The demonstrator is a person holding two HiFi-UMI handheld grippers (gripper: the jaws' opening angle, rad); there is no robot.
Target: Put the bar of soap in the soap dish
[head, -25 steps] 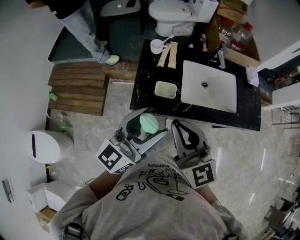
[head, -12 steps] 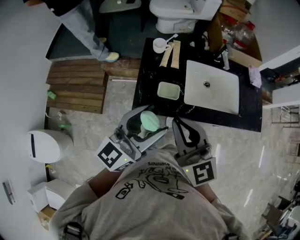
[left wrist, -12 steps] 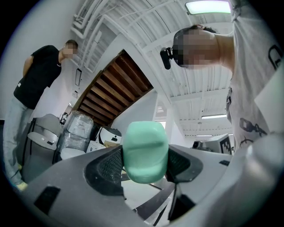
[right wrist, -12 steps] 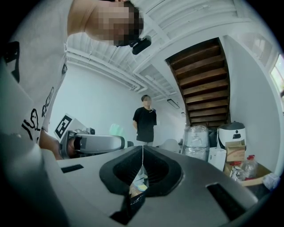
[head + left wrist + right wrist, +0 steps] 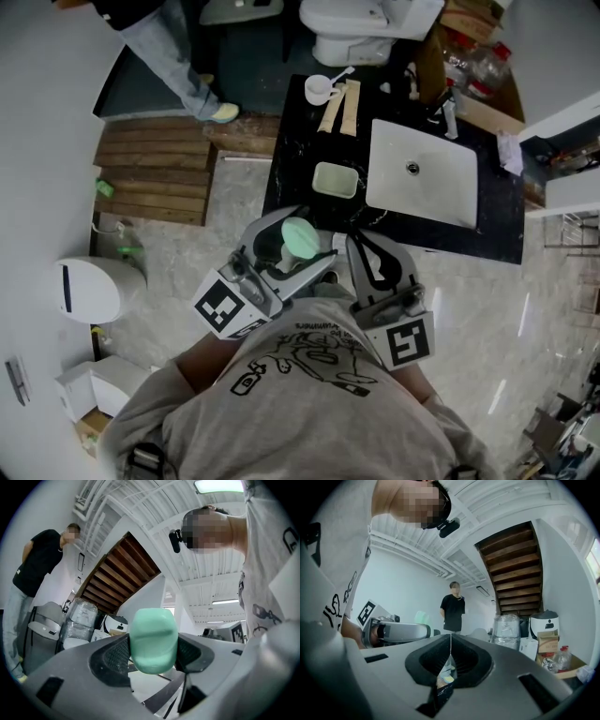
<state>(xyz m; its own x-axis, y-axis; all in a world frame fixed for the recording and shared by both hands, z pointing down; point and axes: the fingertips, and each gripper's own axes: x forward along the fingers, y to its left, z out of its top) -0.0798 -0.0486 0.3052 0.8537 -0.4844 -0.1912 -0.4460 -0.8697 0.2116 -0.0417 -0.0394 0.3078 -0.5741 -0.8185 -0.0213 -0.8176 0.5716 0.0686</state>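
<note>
The floor (image 5: 525,309) is pale, glossy marble-look tile. A black, white-veined surface (image 5: 291,178) carries a white rectangular sink (image 5: 441,197) with a chrome tap (image 5: 443,114) behind it. Beyond its far end stands a white toilet (image 5: 361,23). To the left lies a slatted wooden platform (image 5: 155,178). A white wall (image 5: 37,112) runs along that side, with a white domed bin (image 5: 89,291) near it. Overhead, the underside of a brown wooden staircase (image 5: 511,569) climbs beneath a white ribbed ceiling (image 5: 154,517) with a bright light panel (image 5: 218,485).
</note>
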